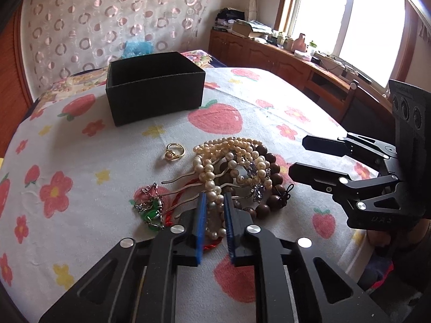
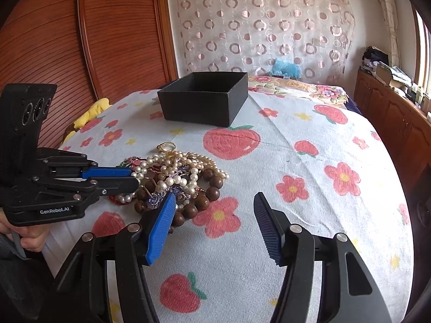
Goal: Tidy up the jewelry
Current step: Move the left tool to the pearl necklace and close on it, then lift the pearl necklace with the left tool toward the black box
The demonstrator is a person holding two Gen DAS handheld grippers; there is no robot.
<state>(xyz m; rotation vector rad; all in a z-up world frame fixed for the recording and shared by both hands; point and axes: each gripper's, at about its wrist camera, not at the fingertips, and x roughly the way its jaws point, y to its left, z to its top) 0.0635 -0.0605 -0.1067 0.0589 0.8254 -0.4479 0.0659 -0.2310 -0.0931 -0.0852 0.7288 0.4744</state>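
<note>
A tangled jewelry pile lies on the flowered cloth: a pearl necklace (image 1: 231, 156) (image 2: 172, 167), a brown wooden bead bracelet (image 1: 272, 167) (image 2: 212, 185), a green-stone chain (image 1: 150, 211), a red cord (image 1: 176, 202) and silver hairpins. A gold ring (image 1: 174, 152) (image 2: 167, 146) sits apart on the pile's far side. Beyond it stands an open black box (image 1: 156, 105) (image 2: 196, 107). My left gripper (image 1: 215, 196) (image 2: 134, 178) is at the pile's near edge, its blue pads shut on a strand of the pearl necklace. My right gripper (image 2: 214, 196) (image 1: 297, 156) stands open beside the pile, holding nothing.
The strawberry-and-flower cloth (image 2: 296, 148) covers a bed. A wooden cabinet (image 1: 269, 53) cluttered with bottles and boxes runs under the window at the right. A slatted wooden door (image 2: 54, 40) and a yellow cushion (image 2: 91, 110) lie left. A hand (image 2: 32, 238) holds the left gripper.
</note>
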